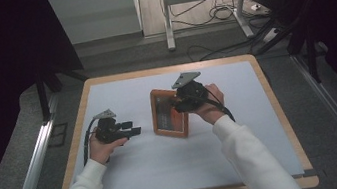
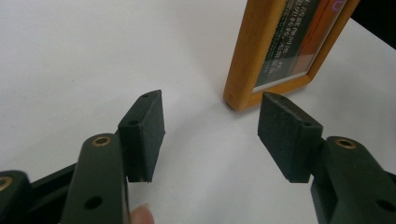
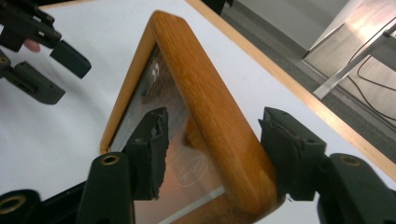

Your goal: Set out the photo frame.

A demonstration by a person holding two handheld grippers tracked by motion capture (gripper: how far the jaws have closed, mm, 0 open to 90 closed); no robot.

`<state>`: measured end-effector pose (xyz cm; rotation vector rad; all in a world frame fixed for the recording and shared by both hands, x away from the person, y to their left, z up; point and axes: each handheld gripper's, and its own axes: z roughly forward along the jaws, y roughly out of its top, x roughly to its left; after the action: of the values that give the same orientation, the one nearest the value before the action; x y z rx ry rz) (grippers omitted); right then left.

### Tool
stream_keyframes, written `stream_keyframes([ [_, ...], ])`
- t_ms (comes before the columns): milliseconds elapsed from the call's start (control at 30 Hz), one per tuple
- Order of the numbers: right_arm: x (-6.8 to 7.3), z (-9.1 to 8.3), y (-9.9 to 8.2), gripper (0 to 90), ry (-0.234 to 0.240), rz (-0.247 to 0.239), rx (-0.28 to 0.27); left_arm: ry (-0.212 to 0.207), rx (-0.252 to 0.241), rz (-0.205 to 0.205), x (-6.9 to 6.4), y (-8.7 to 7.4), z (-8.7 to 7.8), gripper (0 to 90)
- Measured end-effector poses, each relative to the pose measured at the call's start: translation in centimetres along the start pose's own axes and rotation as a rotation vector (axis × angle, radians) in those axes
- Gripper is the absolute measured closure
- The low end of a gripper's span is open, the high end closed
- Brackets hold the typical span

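Note:
A wooden picture frame (image 1: pixel 167 115) with a glazed orange picture stands on edge in the middle of the white table top (image 1: pixel 242 129). My right gripper (image 1: pixel 180 104) reaches over it from the right. In the right gripper view the frame's wooden rim (image 3: pixel 205 93) lies between the two pads of the right gripper (image 3: pixel 215 140), with a gap on each side, so the jaws stand open around it. My left gripper (image 1: pixel 134 130) rests low on the table left of the frame. It is open and holds nothing (image 2: pixel 212 116), and it points at the frame's lower corner (image 2: pixel 275 46).
The table has a wooden rim (image 1: pixel 168 69). Beyond its far edge stand a metal stand (image 1: pixel 168 18) and loose cables (image 1: pixel 220 13) on the floor. Metal rails (image 1: pixel 30 165) run along both sides of the table. The left gripper's jaws (image 3: pixel 51 60) show beyond the frame.

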<state>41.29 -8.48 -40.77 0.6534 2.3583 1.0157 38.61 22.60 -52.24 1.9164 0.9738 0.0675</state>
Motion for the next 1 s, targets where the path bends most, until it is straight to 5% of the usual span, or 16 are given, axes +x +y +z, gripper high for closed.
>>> stream_keyframes([
  [500,-0.9,0.2,-0.7,32.0,-0.033,0.068,-0.013,0.002,0.001,0.001,0.1,0.0,0.0,40.4],
  [1000,-0.4,-3.9,-5.3,28.4,-0.041,0.174,-0.074,0.005,0.005,0.005,-0.2,0.0,0.1,40.4],
])
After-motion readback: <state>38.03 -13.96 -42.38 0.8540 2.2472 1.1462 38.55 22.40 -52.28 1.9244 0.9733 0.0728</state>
